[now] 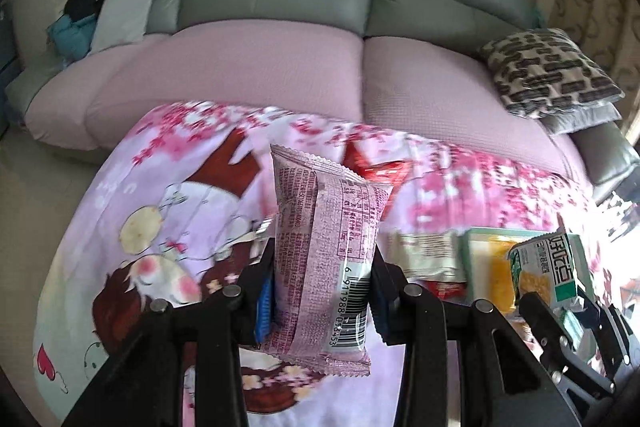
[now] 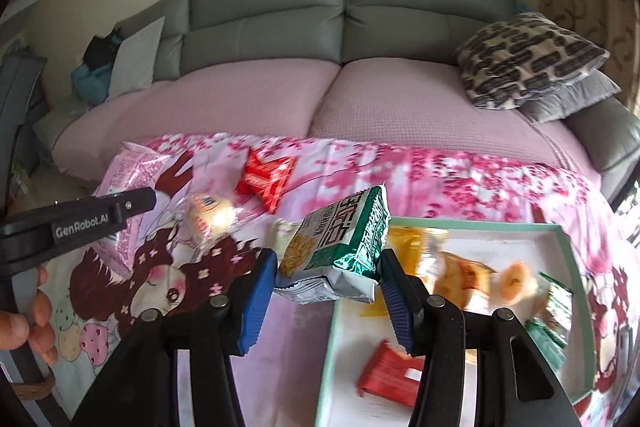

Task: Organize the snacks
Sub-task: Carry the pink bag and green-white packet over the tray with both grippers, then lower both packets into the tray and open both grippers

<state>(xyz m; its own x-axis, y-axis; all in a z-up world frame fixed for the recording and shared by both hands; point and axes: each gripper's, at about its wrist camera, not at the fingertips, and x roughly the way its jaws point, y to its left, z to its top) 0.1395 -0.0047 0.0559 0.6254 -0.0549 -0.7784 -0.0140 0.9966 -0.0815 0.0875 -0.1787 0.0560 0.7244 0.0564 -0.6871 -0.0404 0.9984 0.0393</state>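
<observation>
Grippers numbered two: my left gripper (image 1: 322, 291) clamped one pink packet (image 1: 326, 259) above the cloth (image 1: 120, 187), my right gripper (image 2: 328, 291) pinched one green packet (image 2: 340, 247) (beside the tray (image 2: 568, 247)).

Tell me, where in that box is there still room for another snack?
The box is bare along its near-left part, between its left wall and the red packet. Its far-right end is crowded with yellow and green packets.
</observation>
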